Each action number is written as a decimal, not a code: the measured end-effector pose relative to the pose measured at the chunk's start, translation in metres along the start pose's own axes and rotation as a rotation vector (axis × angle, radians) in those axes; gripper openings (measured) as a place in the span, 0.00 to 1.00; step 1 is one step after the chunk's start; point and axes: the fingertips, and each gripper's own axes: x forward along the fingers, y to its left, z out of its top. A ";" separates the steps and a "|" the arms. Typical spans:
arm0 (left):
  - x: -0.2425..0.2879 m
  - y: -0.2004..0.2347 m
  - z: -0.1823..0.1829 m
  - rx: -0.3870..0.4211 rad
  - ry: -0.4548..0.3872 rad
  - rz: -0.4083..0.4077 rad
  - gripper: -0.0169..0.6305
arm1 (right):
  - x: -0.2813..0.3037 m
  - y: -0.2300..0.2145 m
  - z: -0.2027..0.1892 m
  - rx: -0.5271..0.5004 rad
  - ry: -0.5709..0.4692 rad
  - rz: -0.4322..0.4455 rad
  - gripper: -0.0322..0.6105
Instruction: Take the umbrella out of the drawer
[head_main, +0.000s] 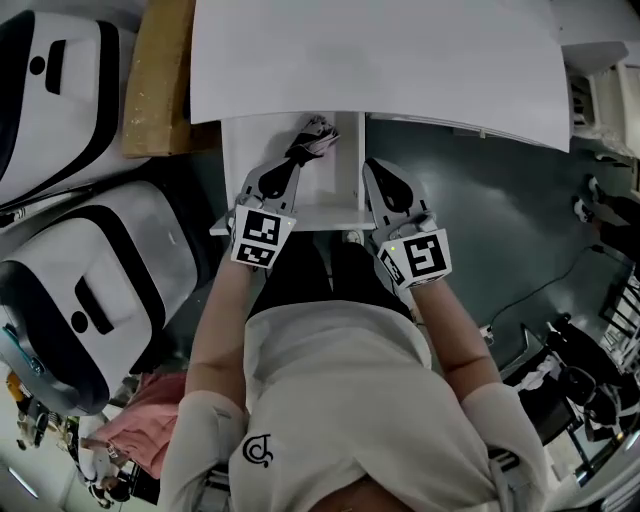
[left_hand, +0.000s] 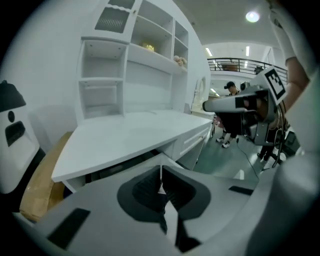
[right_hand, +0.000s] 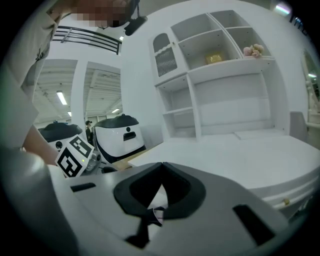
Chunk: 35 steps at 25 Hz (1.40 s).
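The folded dark umbrella with a pale patterned end (head_main: 312, 138) lies in the open white drawer (head_main: 243, 150), which is pulled out from under the white desk top (head_main: 370, 60) in the upper middle of the head view. It sits toward the drawer's right side. Its long axis runs on a slant from lower left to upper right, roughly away from the person.

The left gripper (head_main: 288, 165) is clearly the nearer one. It reaches over the drawer front with its tip right at the umbrella's near, lower-left end, pointing almost along the umbrella's length. Whether it already touches I cannot tell. Its jaws are pressed together with nothing between them, as the left gripper view shows plainly.

The right gripper (head_main: 373, 170) is just right of the drawer's side wall, so the umbrella lies to its upper left across that wall. Its jaw tips also meet, and it holds nothing.

To my eye the reach is only at its start. The left jaws would have to spread before they could take the umbrella, and a grip across its narrow body looks easier than one end-on.
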 end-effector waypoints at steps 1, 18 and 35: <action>0.009 0.004 -0.007 0.005 0.023 -0.017 0.05 | 0.005 -0.002 -0.004 0.003 0.006 -0.012 0.06; 0.135 -0.001 -0.112 -0.042 0.399 -0.265 0.66 | 0.020 -0.039 -0.051 0.112 0.054 -0.244 0.06; 0.177 0.014 -0.155 0.057 0.524 -0.057 0.62 | 0.038 -0.045 -0.063 0.118 0.082 -0.251 0.06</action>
